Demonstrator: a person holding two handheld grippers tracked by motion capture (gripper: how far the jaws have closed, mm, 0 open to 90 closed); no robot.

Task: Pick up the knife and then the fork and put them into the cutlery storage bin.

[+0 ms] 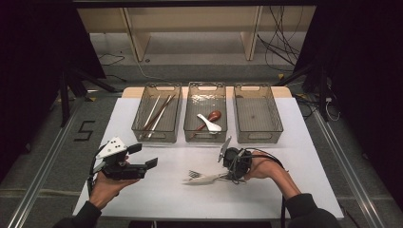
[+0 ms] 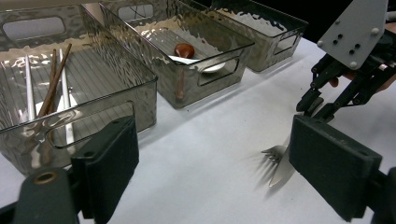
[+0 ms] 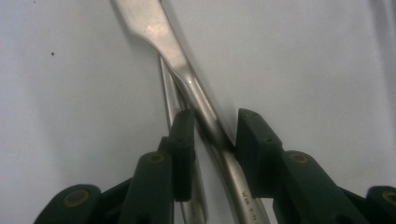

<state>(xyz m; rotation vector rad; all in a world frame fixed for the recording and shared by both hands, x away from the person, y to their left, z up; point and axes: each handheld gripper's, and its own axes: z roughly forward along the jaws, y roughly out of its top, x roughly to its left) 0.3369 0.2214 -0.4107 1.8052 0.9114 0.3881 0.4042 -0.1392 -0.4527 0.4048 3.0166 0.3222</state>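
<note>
Forks (image 3: 205, 116) lie crossed on the table (image 1: 294, 190) before the bins | our right gripper (image 3: 212, 140) straddles both handles, jaws narrowed, one pad touching, not yet pinching | left gripper (image 2: 215, 154) waits aside, jaws spread, empty | empty bin (image 1: 259, 114) looks meant for forks

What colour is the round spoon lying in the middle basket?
The spoon is reddish brown, beside a white one; the left gripper view shows it best.

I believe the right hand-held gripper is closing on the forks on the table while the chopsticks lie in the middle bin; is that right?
Not quite: the chopsticks lie in the left bin, as the high view shows; the middle bin holds spoons. The rest holds: the right hand-held gripper straddles the fork handles on the table.
</note>
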